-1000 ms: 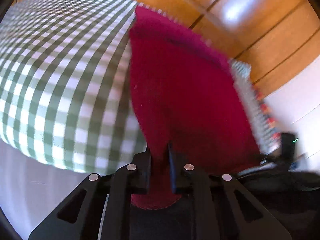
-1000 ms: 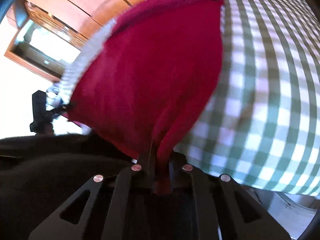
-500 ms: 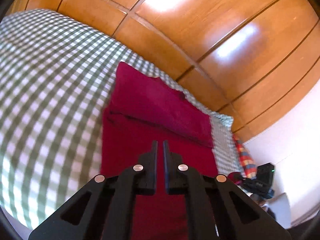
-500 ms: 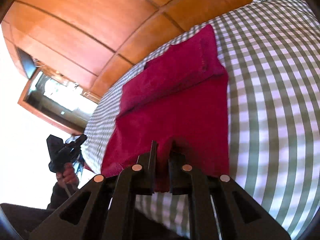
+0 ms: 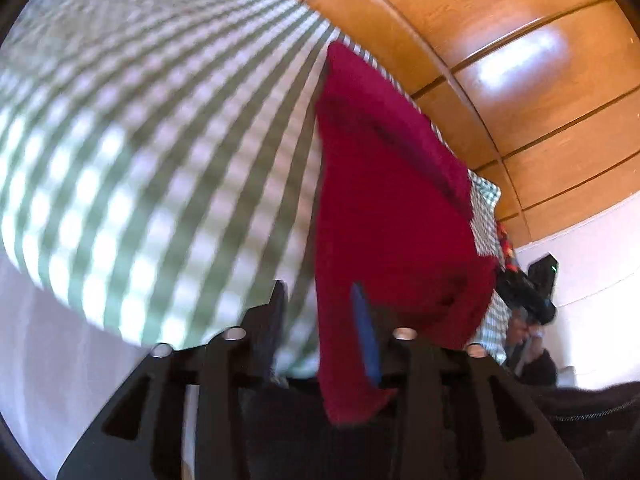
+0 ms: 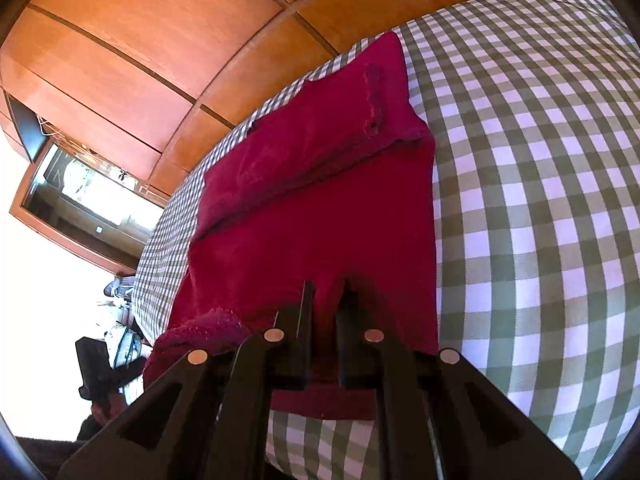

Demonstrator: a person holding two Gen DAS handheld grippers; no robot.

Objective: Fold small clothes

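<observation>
green-and-white checked cover spreads wide, glossy wooden panels rise behind it, a bright window off at the left.

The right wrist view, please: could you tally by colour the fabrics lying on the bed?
Dark red: 1, the red cloth, its far end folded over.
Green-and-white check: 1, the checked cover beneath it.
Total: 2
</observation>
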